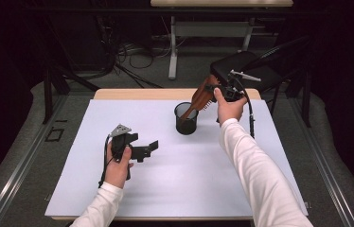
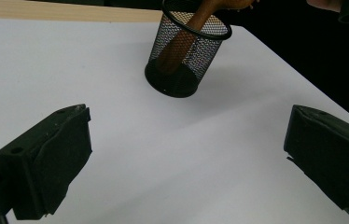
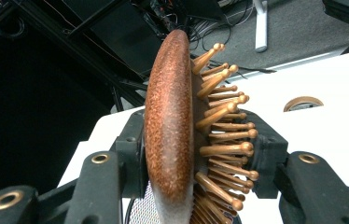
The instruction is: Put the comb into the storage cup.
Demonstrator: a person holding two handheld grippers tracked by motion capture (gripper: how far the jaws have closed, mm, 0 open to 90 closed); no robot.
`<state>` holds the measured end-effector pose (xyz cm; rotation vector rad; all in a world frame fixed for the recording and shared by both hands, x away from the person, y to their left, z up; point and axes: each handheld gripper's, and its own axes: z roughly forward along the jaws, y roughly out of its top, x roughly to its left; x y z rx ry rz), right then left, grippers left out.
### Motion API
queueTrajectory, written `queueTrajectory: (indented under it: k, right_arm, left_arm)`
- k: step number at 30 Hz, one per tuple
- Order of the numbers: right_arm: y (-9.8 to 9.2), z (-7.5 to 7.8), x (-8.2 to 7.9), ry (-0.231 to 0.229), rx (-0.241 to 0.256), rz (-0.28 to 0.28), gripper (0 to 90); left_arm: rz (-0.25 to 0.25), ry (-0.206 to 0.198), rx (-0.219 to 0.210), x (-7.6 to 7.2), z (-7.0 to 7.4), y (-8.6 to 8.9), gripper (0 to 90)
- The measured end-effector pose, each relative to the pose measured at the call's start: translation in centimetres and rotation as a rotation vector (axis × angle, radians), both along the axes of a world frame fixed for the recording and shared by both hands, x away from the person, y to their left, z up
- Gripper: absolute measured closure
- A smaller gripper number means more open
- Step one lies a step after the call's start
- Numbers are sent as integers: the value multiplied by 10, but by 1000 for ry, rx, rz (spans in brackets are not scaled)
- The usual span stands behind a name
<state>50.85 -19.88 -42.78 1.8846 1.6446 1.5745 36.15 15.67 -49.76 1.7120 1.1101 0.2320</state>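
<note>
High view: right gripper clamps a hairbrush, handle hidden inside the mesh cup; left gripper fingers spread wide over the bare worktop.

— What do you see past the right gripper?
— A second table on white legs, cables tangled on the grey floor, a black chair just beside it.
— And under the left gripper?
— Your white tabletop, brightly lit; the room around you is dark.
</note>
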Motion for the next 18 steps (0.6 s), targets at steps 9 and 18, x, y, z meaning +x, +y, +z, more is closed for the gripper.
queueTrajectory:
  k: [9, 18]
  right_arm:
    - [4, -5, 1, 10, -13, 7, 491]
    - [3, -7, 1, 16, -11, 3, 489]
  left_arm:
    - [1, 2, 0, 0, 0, 0, 10]
    - [2, 5, -1, 0, -1, 0, 10]
